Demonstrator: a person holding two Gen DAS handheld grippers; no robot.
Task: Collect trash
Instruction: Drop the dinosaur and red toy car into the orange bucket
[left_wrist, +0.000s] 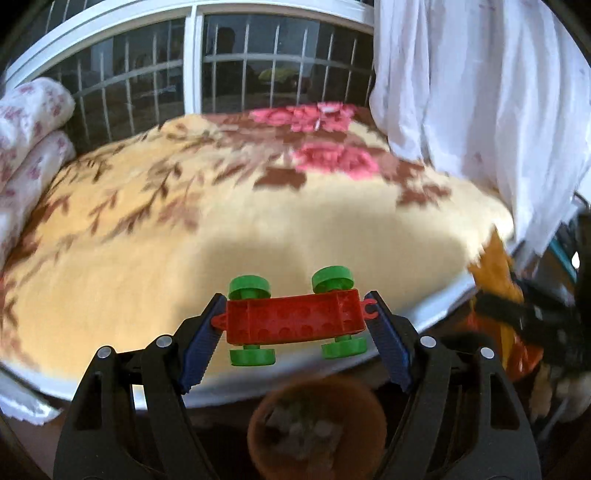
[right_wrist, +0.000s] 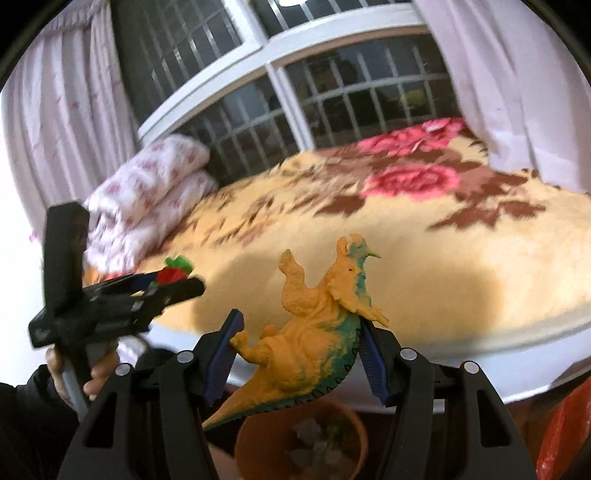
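My left gripper (left_wrist: 295, 317) is shut on a red toy car base with green wheels (left_wrist: 295, 319), held by its ends above the near edge of the bed. It also shows in the right wrist view (right_wrist: 173, 275), at the left. My right gripper (right_wrist: 299, 332) is shut on an orange and teal toy dinosaur (right_wrist: 314, 332), gripped around its body, head up. A round brown bin (left_wrist: 316, 432) with crumpled scraps inside sits directly below both grippers, and shows in the right wrist view (right_wrist: 301, 439) too.
A bed with a cream floral blanket (left_wrist: 184, 221) fills the middle ground. Folded pink-patterned quilts (right_wrist: 147, 206) lie at its left. A barred window (left_wrist: 221, 74) is behind, white curtains (left_wrist: 480, 110) hang at the right. The other gripper (left_wrist: 535, 314) shows at the right edge.
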